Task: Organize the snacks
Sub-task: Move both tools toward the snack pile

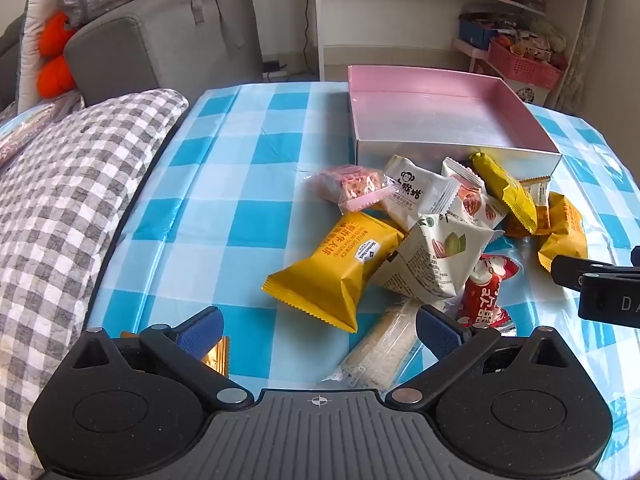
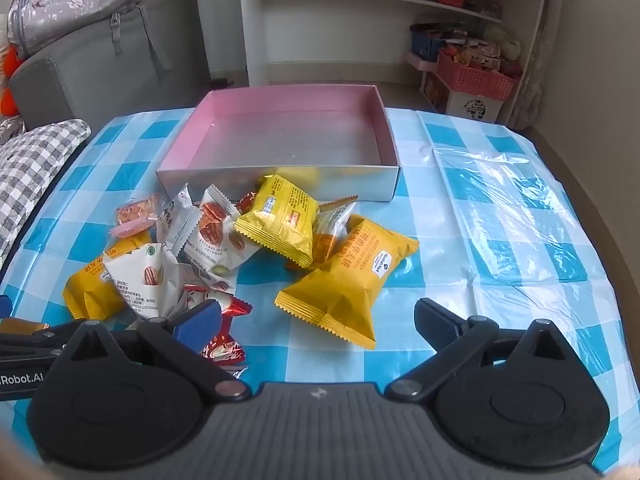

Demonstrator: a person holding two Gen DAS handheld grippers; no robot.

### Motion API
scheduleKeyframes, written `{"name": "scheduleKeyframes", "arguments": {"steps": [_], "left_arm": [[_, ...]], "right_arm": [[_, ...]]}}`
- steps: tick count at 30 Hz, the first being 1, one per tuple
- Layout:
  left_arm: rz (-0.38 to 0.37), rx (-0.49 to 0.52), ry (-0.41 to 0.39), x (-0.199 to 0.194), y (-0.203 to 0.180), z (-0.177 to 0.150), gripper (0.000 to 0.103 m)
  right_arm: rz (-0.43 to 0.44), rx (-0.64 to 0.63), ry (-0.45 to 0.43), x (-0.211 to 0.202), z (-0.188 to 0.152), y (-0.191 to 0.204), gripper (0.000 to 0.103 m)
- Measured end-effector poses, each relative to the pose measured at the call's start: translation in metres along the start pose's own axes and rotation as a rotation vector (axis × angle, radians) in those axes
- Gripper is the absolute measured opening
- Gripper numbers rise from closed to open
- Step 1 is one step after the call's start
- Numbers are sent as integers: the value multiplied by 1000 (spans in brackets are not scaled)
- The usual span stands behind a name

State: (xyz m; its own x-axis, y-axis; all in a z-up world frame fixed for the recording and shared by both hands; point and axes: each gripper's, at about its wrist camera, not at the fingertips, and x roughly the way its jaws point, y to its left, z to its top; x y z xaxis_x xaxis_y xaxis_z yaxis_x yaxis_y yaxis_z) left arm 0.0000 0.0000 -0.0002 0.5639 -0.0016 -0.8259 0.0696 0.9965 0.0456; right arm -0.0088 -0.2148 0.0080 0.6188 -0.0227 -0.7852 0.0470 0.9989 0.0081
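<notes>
Ahead of both wide, empty jaws, snack packets [image 2: 280, 224] lie heaped against the empty pink box [image 2: 384, 120], ready for sorting.

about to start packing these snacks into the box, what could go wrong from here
1. The packets lie overlapped in a heap: closing on the yellow packet between the right gripper fingers may drag its neighbours along.
2. The pink box is empty and looks light; a packet pushed against its near wall could shove it across the glossy checked tablecloth.
3. Both grippers work the same pile, so the left gripper could collide with the right.
</notes>
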Motion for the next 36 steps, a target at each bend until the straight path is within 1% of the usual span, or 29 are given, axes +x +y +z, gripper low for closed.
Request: {"name": "scheduleKeyframes", "arguments": {"steps": [34,36], "left_arm": [[-2,10,2,1,1,-1,103],[-5,19,1,2,1,-2,103]], "right_arm": [[2,0,3,0,-1,6,103],[3,0,3,2,1,-1,103]]}}
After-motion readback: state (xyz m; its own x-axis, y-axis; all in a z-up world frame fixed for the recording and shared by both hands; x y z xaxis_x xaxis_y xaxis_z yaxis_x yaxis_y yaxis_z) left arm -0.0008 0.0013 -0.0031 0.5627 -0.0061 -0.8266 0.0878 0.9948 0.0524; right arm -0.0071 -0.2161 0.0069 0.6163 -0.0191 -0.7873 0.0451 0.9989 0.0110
